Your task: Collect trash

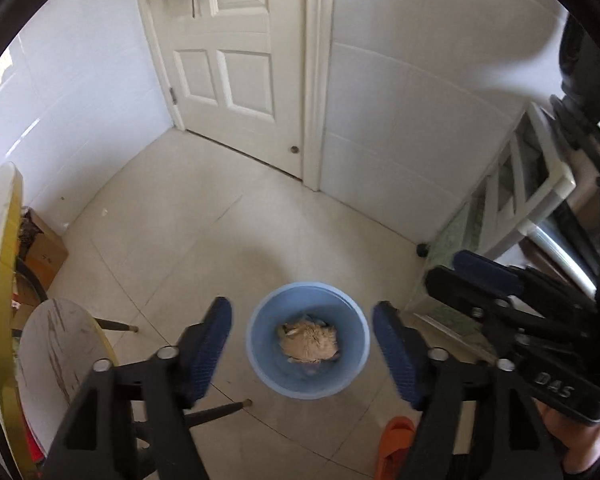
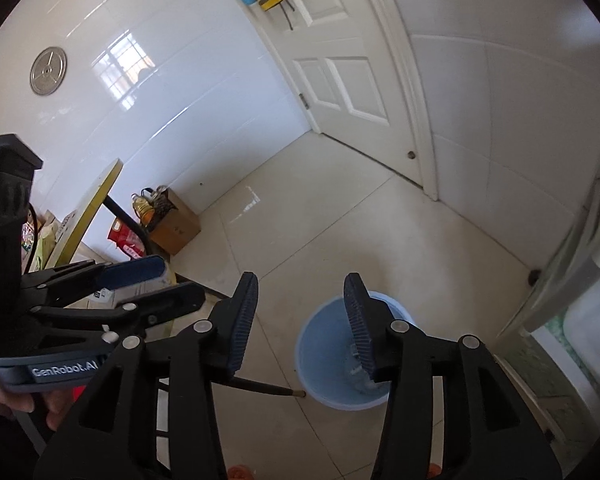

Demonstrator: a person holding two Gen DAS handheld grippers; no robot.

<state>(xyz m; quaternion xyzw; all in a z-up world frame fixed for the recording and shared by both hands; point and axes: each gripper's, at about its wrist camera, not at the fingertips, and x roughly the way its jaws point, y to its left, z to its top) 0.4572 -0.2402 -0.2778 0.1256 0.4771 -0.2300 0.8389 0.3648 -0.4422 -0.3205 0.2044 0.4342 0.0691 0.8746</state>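
Smooth blue plastic bin [image 1: 308, 354], glossy white wall tiles [image 2: 188, 92], matt floor tiles [image 1: 204, 232]

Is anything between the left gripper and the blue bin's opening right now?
Nothing visible blocks it. The left gripper hangs open and empty above the round blue plastic bin, whose uncovered mouth shows crumpled tan paper inside. The round marble-topped stool stands off to the left, clear of the bin.
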